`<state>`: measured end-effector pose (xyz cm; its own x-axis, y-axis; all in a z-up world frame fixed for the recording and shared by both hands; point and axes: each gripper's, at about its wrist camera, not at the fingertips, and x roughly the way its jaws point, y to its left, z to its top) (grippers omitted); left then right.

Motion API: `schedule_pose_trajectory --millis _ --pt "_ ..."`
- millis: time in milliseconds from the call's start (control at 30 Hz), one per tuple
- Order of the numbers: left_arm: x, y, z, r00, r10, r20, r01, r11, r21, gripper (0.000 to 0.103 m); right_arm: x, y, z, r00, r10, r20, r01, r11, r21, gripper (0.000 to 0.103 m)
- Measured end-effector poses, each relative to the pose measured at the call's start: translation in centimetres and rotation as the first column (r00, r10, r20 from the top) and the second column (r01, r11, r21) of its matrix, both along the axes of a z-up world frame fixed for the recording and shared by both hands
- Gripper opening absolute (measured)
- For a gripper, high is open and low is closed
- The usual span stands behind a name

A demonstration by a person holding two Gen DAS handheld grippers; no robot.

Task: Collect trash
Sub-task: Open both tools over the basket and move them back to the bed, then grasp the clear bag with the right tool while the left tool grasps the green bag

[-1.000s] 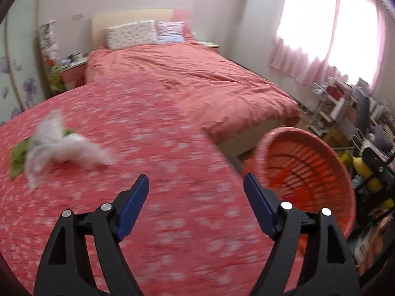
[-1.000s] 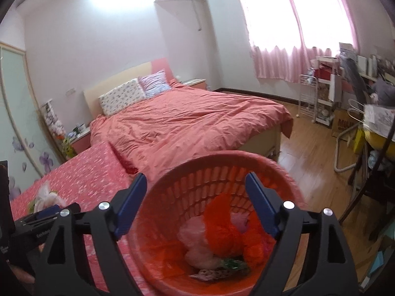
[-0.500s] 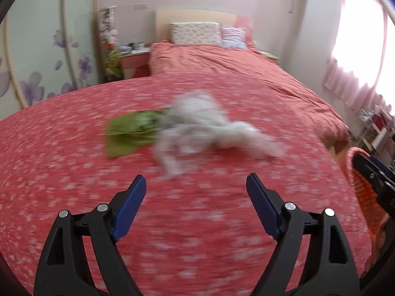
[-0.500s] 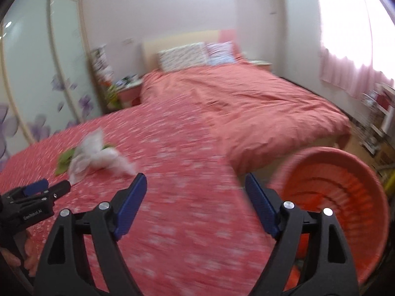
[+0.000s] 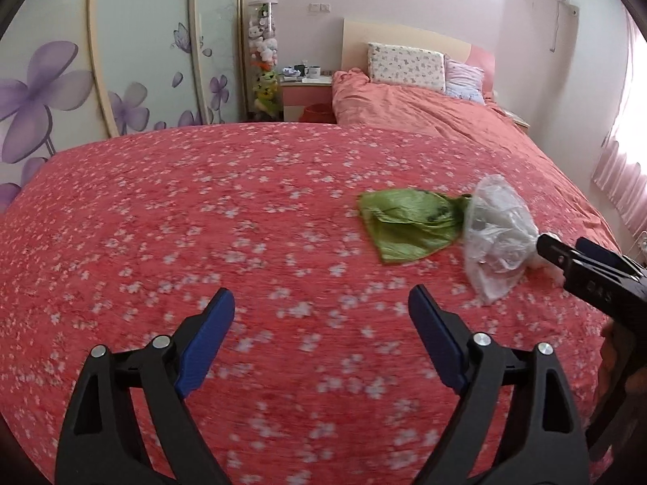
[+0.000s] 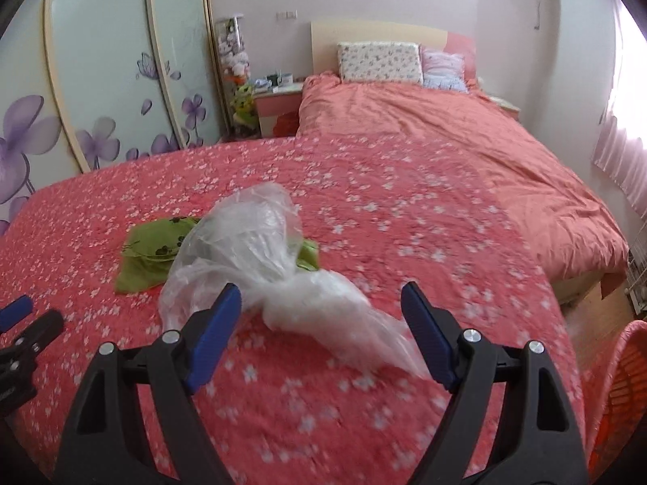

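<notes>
Two grippers: left (image 5: 321, 315) opening, right (image 6: 321, 309) released | clear bag (image 6: 259, 258) overlaps green bag (image 6: 149, 252) | basket (image 6: 618, 396) right

Both fisheye views look forward and downward along their own fingers over the flowered red cover (image 5: 170, 218), toward the headboard (image 5: 404, 34) at about 1 o'clock in the left wrist view and at 12 o'clock in the right. The left wrist camera sits farther left, with the clear plastic bag (image 5: 497, 238) and green bag (image 5: 408, 222) off at 2 o'clock. The right wrist camera hangs close over the same two bags, the clear one just ahead of it at 11 o'clock; each view catches the other gripper at its edge.
</notes>
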<state>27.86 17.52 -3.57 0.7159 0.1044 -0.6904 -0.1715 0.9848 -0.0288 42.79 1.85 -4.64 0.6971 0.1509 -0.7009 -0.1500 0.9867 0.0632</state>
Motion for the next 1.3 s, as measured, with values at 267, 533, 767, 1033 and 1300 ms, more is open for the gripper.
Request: schedule_pose_trajectory --millis 267,533,767,1033,1300 --pt "0.7 0.4 0.1 1.000 -0.030 0.009 0.030 0.999 -0.022 0.090 1.4 0.1 -1.5 0.993 0.013 -0.114 -0.015 1.000 -0.017 0.038" --pt "3.6 -2.2 0.6 0.994 -0.109 0.002 0.109 0.992 -0.067 0.090 -3.3 -4.7 -0.4 0.996 -0.035 -0.079 0.040 0.997 0.073 0.035" --pt "5.5 -6.6 0.5 0.983 -0.185 -0.003 0.185 0.982 -0.043 0.090 -6.6 -9.1 0.8 0.992 -0.124 -0.024 0.126 0.987 0.102 0.035" --pt "9.8 -10.8 -0.5 0.976 -0.215 -0.040 0.214 0.977 -0.017 0.091 -8.3 -12.9 0.7 0.979 -0.202 -0.012 0.202 0.973 0.109 0.035" --pt "12.0 -11.7 -2.7 0.972 -0.184 -0.149 0.184 0.983 -0.009 0.083 -8.6 -15.0 0.3 0.974 -0.226 -0.021 0.226 0.964 0.139 0.035"
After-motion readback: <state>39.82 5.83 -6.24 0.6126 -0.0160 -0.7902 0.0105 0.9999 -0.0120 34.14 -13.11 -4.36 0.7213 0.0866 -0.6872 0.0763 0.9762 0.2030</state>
